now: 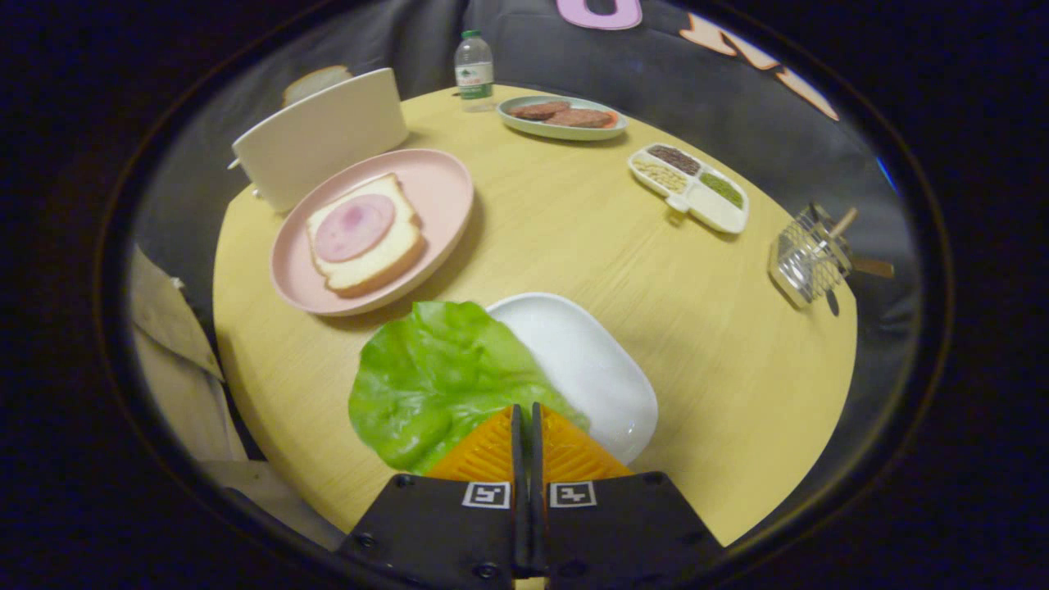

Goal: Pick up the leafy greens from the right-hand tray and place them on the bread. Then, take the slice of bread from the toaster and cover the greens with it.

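Observation:
My gripper [524, 410] is shut on the near edge of a green lettuce leaf [434, 377], both orange fingers [492, 447] pressed together on it. The leaf hangs ahead and to the left of the fingers, over the left side of a white tray [598, 369]. Beyond it, a pink plate [442, 184] carries a slice of bread [369, 246] topped with a round of ham [355, 227]. Behind the plate stands a white toaster [324, 143] with a slice of bread [315, 80] sticking out of its top.
On the round yellow table [574, 246] sit a green plate with two brown patties [562, 115], a white divided tray of grains [690, 187], a small wire basket [807, 256] at the right edge, and a water bottle [474, 70] at the back.

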A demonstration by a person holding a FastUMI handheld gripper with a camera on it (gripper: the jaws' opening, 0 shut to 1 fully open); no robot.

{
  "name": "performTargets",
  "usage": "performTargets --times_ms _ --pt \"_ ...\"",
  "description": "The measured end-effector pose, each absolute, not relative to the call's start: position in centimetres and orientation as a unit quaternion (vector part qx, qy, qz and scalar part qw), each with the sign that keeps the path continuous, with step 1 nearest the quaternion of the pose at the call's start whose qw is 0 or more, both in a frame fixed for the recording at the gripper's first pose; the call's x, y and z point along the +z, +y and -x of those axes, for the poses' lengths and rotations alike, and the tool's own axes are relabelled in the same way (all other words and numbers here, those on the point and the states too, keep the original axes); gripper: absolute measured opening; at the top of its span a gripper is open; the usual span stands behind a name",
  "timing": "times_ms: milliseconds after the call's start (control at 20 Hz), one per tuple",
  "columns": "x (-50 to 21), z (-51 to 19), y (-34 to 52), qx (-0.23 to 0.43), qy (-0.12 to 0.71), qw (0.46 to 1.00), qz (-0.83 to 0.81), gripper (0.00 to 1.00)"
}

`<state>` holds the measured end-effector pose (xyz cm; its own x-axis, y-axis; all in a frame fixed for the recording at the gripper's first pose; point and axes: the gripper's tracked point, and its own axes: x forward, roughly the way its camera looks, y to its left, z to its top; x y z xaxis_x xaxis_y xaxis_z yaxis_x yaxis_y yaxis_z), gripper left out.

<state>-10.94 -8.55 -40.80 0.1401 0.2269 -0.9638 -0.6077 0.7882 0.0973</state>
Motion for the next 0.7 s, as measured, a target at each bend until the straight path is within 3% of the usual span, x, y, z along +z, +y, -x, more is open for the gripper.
performTargets --times_ms 300,700 --pt "-40.3 11.5 -8.6 0.276 0.605 0.726 0.175 0.04" --pt "-38.2 11.7 -6.9 0.347 0.579 0.691 0.258 0.67"
